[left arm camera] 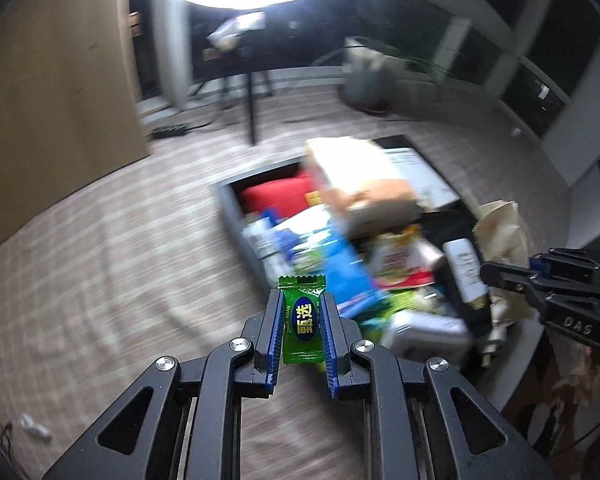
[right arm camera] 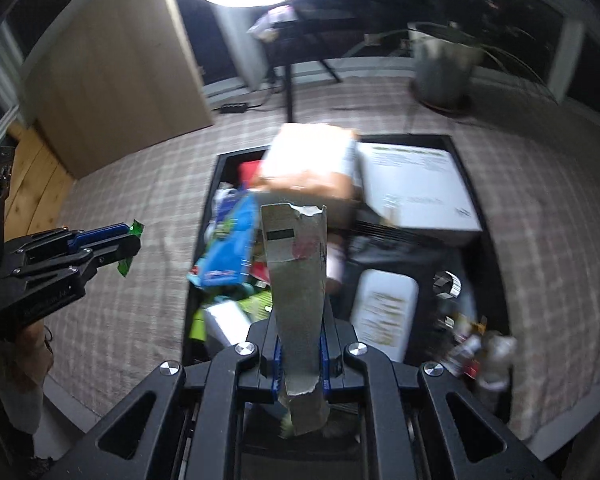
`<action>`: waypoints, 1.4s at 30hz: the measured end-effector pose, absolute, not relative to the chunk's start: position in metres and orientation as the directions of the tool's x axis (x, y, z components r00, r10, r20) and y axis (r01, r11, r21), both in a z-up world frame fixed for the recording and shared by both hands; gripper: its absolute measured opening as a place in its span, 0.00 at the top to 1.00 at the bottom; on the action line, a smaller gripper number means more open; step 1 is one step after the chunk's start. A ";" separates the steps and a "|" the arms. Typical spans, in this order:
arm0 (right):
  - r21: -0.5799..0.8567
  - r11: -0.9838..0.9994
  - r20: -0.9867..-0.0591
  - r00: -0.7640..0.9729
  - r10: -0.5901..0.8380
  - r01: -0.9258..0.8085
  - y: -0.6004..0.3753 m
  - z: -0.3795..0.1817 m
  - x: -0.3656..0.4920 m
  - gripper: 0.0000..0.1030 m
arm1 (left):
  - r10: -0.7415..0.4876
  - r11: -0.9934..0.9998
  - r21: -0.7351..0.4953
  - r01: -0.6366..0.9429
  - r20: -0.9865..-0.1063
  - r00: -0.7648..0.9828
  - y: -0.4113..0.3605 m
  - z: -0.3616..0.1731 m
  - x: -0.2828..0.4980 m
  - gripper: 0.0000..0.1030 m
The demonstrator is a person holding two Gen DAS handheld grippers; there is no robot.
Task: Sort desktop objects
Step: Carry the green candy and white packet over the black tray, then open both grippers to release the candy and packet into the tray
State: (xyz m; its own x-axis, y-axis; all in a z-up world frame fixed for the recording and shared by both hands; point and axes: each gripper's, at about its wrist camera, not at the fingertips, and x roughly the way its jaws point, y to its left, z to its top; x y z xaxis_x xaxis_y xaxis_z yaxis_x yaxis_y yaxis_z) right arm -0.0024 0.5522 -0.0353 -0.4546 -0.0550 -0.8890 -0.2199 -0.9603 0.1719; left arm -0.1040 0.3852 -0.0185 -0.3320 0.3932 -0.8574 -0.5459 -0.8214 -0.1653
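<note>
Black gripper point(left arm camera: 300, 332) linkages, silver screws, blue pads, perhaps "DAS" lettering.

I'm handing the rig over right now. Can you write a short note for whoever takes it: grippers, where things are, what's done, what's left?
Left gripper: shut on the green candy wrapper, held over the checked cloth, left of the bin.
Right gripper: shut on a torn grey cardboard piece, held above the dark bin.
Bin: already crowded with boxes, a blue packet and a white bottle.
Done: both items picked up.
Left: neither is placed yet. Frames are motion-blurred, so check the bin's contents yourself.
</note>
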 end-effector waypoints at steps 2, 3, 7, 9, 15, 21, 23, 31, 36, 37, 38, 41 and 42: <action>0.165 -0.954 -0.888 -0.458 -0.034 -0.249 0.563 -0.035 0.005 0.88 | 0.407 -0.801 -0.162 -0.576 -0.853 -0.327 0.407 -0.015 -0.100 0.82; 0.169 -0.950 -0.888 -0.458 -0.031 -0.262 0.569 -0.035 0.008 0.88 | 0.414 -0.791 -0.161 -0.591 -0.852 -0.322 0.418 -0.014 -0.099 0.82; 0.166 -0.936 -0.890 -0.457 -0.006 -0.310 0.591 -0.036 0.019 0.88 | 0.424 -0.764 -0.155 -0.626 -0.852 -0.306 0.451 -0.014 -0.095 0.81; 0.164 -0.929 -0.891 -0.454 0.004 -0.331 0.601 -0.038 0.023 0.88 | 0.428 -0.754 -0.155 -0.638 -0.854 -0.298 0.465 -0.016 -0.094 0.82; 0.169 -0.912 -0.901 -0.434 0.011 -0.373 0.624 -0.048 0.030 0.88 | 0.426 -0.734 -0.149 -0.662 -0.861 -0.279 0.498 -0.023 -0.094 0.81; 0.179 -0.900 -0.909 -0.418 0.004 -0.397 0.636 -0.060 0.030 0.88 | 0.419 -0.723 -0.147 -0.675 -0.871 -0.259 0.517 -0.031 -0.093 0.81; 0.174 -0.901 -0.910 -0.416 0.008 -0.397 0.637 -0.061 0.030 0.86 | 0.425 -0.718 -0.160 -0.678 -0.872 -0.244 0.519 -0.032 -0.094 0.79; 0.140 -0.896 -0.915 -0.400 0.045 -0.421 0.637 -0.059 0.028 0.52 | 0.438 -0.722 -0.193 -0.665 -0.871 -0.223 0.514 -0.032 -0.098 0.51; 0.153 -0.890 -0.918 -0.396 0.034 -0.430 0.638 -0.057 0.027 0.47 | 0.439 -0.733 -0.200 -0.650 -0.869 -0.227 0.503 -0.029 -0.102 0.51; 0.156 -0.887 -0.918 -0.395 0.032 -0.435 0.638 -0.057 0.027 0.47 | 0.441 -0.733 -0.203 -0.649 -0.868 -0.227 0.501 -0.028 -0.103 0.51; 0.156 -0.885 -0.918 -0.394 0.033 -0.439 0.638 -0.056 0.027 0.47 | 0.445 -0.732 -0.207 -0.649 -0.867 -0.226 0.498 -0.027 -0.103 0.51; 0.158 -0.891 -0.917 -0.398 0.027 -0.425 0.635 -0.053 0.027 0.46 | 0.445 -0.742 -0.213 -0.636 -0.866 -0.229 0.491 -0.026 -0.106 0.51; 0.153 -0.894 -0.917 -0.397 0.030 -0.422 0.633 -0.052 0.025 0.40 | 0.444 -0.744 -0.214 -0.633 -0.866 -0.229 0.489 -0.026 -0.106 0.51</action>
